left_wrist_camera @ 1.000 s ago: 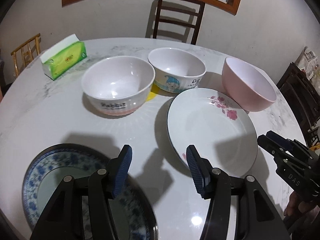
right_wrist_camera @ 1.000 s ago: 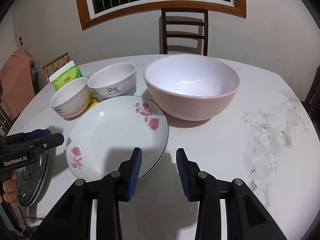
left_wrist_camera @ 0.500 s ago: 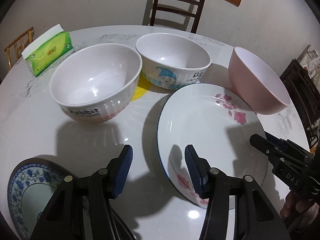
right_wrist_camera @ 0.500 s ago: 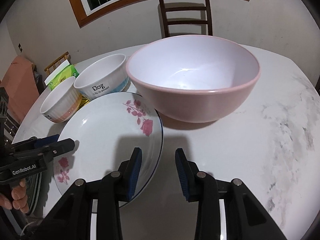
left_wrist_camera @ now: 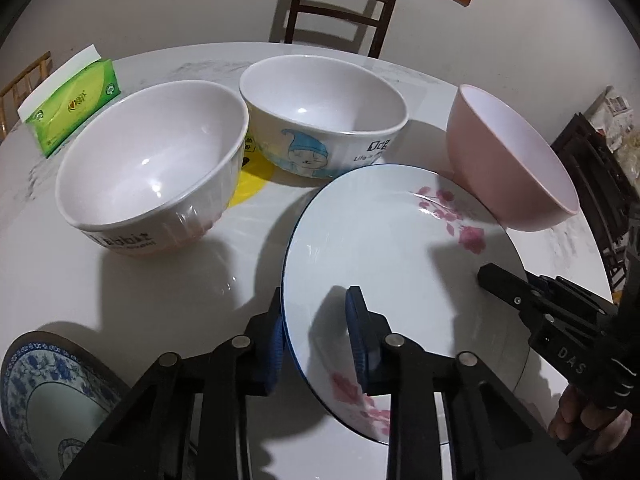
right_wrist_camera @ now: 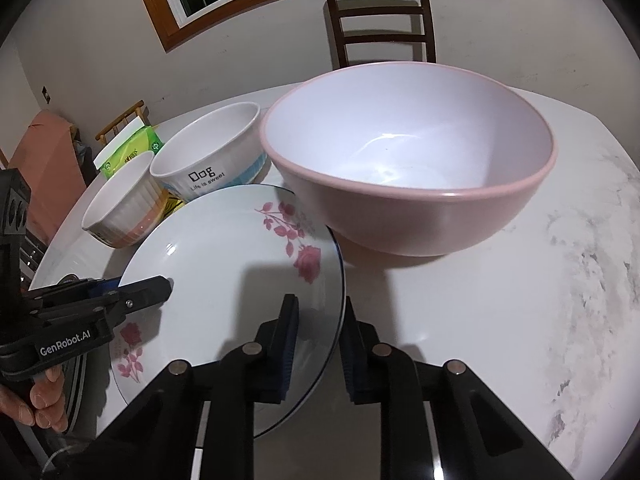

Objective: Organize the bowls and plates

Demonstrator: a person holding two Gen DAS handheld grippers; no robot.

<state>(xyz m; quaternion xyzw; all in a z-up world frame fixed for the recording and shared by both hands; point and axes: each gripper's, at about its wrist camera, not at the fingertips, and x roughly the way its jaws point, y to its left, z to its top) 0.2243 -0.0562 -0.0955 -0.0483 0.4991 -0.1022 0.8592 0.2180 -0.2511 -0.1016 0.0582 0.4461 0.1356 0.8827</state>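
Note:
A white plate with pink flowers [left_wrist_camera: 400, 248] [right_wrist_camera: 224, 264] lies on the marble table [left_wrist_camera: 160, 300]. My left gripper [left_wrist_camera: 316, 336] straddles its left rim. Its jaws are closing, one pad under the rim and one over the inside, with a gap still showing. My right gripper [right_wrist_camera: 318, 348] straddles the right rim. Its jaws are closing too, and the pads sit tight against the rim. Each gripper shows at the plate's far edge in the other view: the right gripper [left_wrist_camera: 504, 284], the left gripper [right_wrist_camera: 160, 286]. A pink bowl [right_wrist_camera: 408, 152] stands just behind the plate.
Two white bowls stand behind the plate, one marked Rabbit [left_wrist_camera: 152, 160] and one marked Dog [left_wrist_camera: 320, 108]. A blue-patterned plate [left_wrist_camera: 36, 392] lies at the near left. A green tissue pack [left_wrist_camera: 76, 108] sits far left, and a chair [right_wrist_camera: 380, 20] stands beyond the table.
Both grippers came forward and down onto opposite rims of the flowered plate. Their jaws narrowed around the rims. The blue-patterned plate slid toward the lower left corner of the left wrist view.

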